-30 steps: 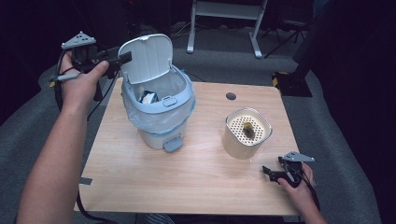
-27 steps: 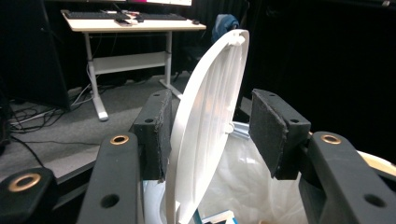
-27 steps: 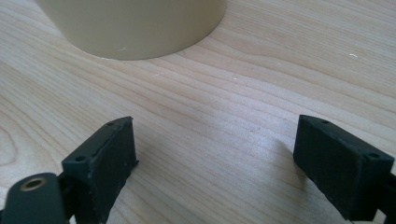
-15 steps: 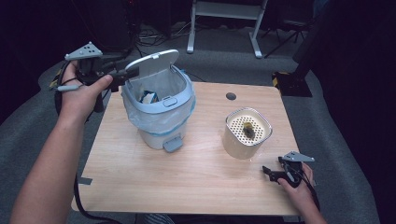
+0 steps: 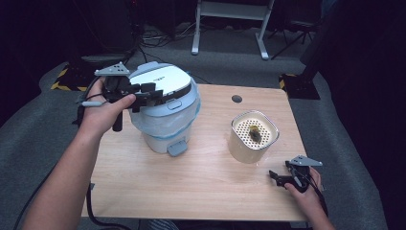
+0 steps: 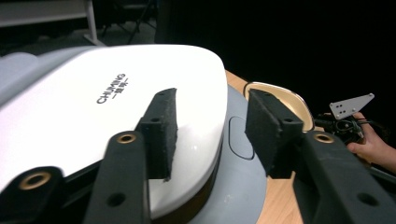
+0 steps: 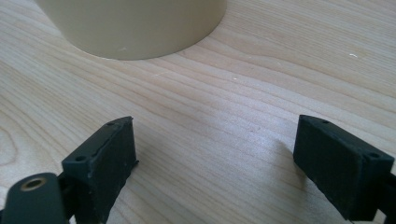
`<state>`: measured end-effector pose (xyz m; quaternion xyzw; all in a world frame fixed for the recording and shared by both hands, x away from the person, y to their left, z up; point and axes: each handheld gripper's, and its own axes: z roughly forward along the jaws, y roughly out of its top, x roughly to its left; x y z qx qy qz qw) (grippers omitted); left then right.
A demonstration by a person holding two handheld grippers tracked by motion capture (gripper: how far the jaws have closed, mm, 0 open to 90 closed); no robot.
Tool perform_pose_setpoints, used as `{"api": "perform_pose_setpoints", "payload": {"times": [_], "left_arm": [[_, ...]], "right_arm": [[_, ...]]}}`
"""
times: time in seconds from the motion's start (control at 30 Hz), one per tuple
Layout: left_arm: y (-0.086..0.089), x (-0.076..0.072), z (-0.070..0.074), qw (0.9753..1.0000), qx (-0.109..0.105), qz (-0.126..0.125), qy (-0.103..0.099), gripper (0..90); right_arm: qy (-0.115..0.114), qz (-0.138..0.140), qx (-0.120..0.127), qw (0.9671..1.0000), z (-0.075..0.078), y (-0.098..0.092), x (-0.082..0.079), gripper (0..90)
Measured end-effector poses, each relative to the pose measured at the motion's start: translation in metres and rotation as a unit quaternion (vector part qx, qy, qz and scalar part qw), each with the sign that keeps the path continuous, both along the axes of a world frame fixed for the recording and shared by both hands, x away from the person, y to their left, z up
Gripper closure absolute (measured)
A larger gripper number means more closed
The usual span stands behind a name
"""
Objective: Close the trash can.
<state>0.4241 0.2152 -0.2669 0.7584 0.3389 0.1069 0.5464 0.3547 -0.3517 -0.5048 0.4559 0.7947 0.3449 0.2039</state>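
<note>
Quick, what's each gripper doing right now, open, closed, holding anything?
Left gripper: open, fingers over the bin lid, gripping nothing.
Right gripper: open, empty, low over the table near the cream pot.

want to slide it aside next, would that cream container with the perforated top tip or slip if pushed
The cream container looks squat with a broad base flat on the wooden table, so tipping seems unlikely. Its smooth wall probably lets it slide easily. It looks like light plastic, so likely little resistance.

Bin lid (image 6: 93,107) cut off left; container (image 7: 130,23) top cropped.
</note>
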Motion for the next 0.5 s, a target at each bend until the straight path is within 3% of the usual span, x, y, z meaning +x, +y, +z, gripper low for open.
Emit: {"api": "perform_pose_setpoints", "payload": {"times": [0.1, 0.2, 0.5], "left_arm": [[-0.007, 0.004, -0.003, 0.9999, -0.001, -0.004, 0.015, 57.4], [-0.013, 0.008, -0.005, 0.9998, 0.010, 0.002, 0.016, 59.6], [-0.024, 0.013, -0.007, 0.9970, 0.064, 0.040, -0.016, 74.4]], "right_arm": [[0.000, 0.000, 0.000, 1.0000, 0.000, 0.000, 0.000, 13.0], [0.000, 0.000, 0.000, 1.0000, 0.000, 0.000, 0.000, 13.0], [0.000, 0.000, 0.000, 1.0000, 0.000, 0.000, 0.000, 13.0]]}}
